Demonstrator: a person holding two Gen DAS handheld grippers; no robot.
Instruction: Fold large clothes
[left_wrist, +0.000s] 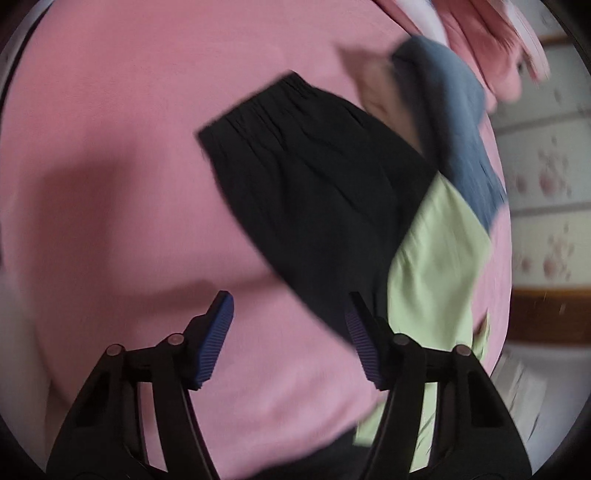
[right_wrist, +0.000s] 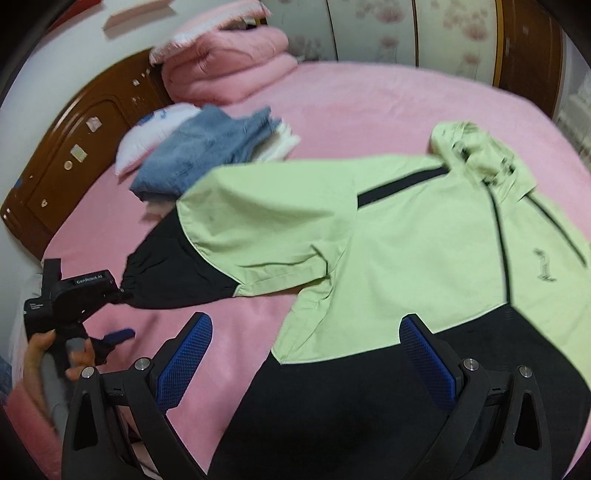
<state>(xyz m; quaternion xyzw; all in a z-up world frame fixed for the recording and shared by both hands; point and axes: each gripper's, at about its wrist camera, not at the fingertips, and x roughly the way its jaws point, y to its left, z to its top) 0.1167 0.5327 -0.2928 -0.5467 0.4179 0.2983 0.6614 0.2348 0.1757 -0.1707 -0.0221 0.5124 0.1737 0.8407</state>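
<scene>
A light green and black hooded jacket (right_wrist: 424, 251) lies spread on a pink bed sheet (right_wrist: 369, 107), hood at the far right, one sleeve stretched to the left. The sleeve's black cuff (left_wrist: 314, 184) fills the middle of the left wrist view. My left gripper (left_wrist: 288, 325) is open and empty just short of the cuff; it also shows in the right wrist view (right_wrist: 110, 317), held by a hand beside the cuff. My right gripper (right_wrist: 306, 350) is open and empty over the jacket's black hem.
A folded stack with blue denim (right_wrist: 207, 155) on top lies beyond the sleeve, beside a white pillow (right_wrist: 147, 136). Folded pink blankets (right_wrist: 229, 70) sit at the head of the bed. A brown wooden headboard (right_wrist: 74, 155) runs along the left.
</scene>
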